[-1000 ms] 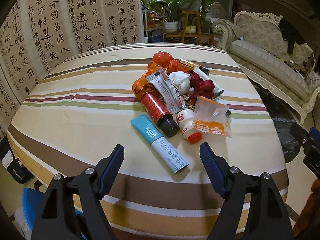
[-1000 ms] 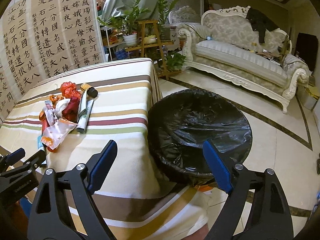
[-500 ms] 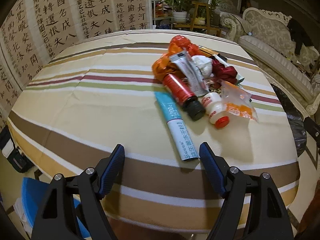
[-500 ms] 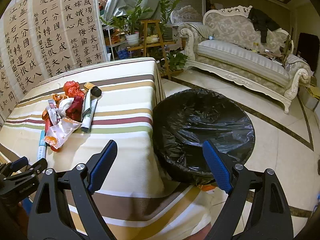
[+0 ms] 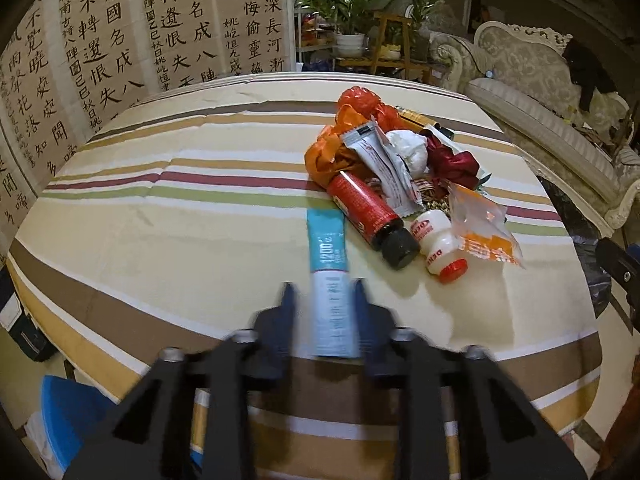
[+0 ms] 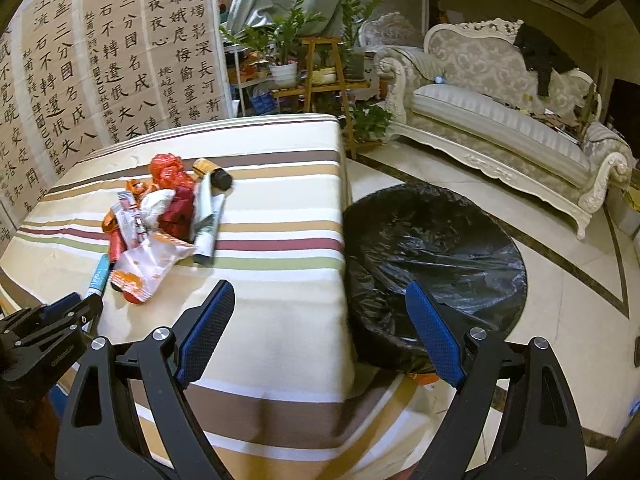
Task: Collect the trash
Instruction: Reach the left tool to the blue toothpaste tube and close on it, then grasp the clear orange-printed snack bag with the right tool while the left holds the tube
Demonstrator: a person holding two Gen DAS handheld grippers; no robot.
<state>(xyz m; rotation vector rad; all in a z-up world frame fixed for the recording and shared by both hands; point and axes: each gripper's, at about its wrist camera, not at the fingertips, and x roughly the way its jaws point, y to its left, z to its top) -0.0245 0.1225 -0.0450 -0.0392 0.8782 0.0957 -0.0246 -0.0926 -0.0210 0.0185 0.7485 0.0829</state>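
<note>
Both tongs showed: the left gripper (image 5: 323,312), wide open half a second earlier, had narrowed its blurred jaws around the near end of the long teal-and-white paper sachet (image 5: 331,284) lying on the striped tablecloth (image 5: 160,240); whether they already pinched it I could not tell. That likely meant the first pickup was starting. The right gripper (image 6: 320,332) hung open and empty over the table edge, beside the black-lined trash bin (image 6: 436,256). The remaining litter pile (image 5: 384,176) sat just beyond the sachet.
</note>
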